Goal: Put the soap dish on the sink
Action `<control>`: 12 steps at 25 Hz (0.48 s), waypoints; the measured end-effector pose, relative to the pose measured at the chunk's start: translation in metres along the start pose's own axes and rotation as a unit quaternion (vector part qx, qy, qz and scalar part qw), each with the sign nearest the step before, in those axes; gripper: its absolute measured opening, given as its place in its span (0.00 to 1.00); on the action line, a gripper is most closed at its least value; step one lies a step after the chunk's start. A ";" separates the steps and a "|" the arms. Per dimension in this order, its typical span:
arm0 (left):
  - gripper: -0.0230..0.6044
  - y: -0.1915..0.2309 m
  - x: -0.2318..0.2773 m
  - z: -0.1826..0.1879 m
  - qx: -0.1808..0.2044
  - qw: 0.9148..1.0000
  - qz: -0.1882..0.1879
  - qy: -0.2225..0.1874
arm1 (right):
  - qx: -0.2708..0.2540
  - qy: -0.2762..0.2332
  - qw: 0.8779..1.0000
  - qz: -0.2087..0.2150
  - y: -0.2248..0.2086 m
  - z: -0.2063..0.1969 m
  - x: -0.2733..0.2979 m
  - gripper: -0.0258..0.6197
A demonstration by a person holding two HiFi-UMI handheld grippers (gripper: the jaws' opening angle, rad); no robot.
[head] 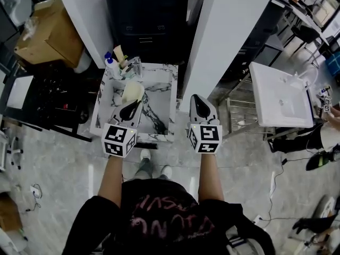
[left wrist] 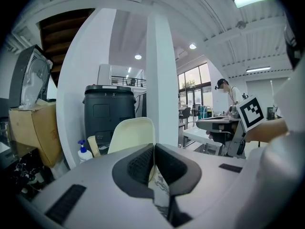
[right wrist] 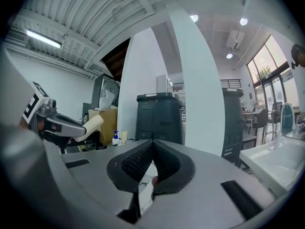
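Left tool [head: 130, 108] holds the cream soap dish [head: 133, 92], which the head view places over the left part of the basin of the marble-patterned sink [head: 171, 116]; whether the dish touches the basin cannot be told. At the sink's far left corner stand a white pump bottle [head: 110, 65] with a blue top and a tan tube-like item [head: 119, 54], just beside the faucet [head: 134, 68]. The rest of the basin shows only its grey veining. A cardboard box [head: 45, 33] sits well to the left, with clear plastic bunched on top of it in the left gripper view. The sink stands on a grey stone-patterned floor [head: 53, 163], in front of a dark cabinet [head: 149, 9] set between two white pillars [head: 223, 36]. To the right, well apart, a plain white washbasin [head: 281, 97] rests on a metal frame [head: 239, 116]. Ribbed pads on the left tool pinch the near rim of the soap dish, which stands up ahead of the jaws. The right tool [head: 197, 101] hangs just beside the sink's right edge, over the floor, its jaws pressed together with nothing between them and touching nothing.
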State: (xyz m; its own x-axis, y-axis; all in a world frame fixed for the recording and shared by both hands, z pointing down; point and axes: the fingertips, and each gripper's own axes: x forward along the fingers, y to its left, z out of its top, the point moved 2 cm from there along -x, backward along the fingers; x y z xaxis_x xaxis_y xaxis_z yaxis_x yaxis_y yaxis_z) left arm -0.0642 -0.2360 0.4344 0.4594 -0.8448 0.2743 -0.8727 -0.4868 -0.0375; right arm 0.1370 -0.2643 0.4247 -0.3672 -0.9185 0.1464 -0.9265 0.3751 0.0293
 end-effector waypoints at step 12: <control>0.08 0.032 0.045 0.003 -0.002 0.999 -0.041 -0.001 | -0.001 -0.012 0.999 -0.038 -0.009 0.016 0.041 0.06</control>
State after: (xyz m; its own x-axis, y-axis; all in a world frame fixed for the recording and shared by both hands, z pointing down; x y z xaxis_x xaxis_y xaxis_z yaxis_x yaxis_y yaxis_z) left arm -0.0711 -0.2907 0.4425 0.5302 -0.8024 0.2739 -0.8326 -0.5537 -0.0105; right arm 0.1289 -0.3077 0.4144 -0.2976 -0.9470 0.1209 -0.9517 0.3043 0.0415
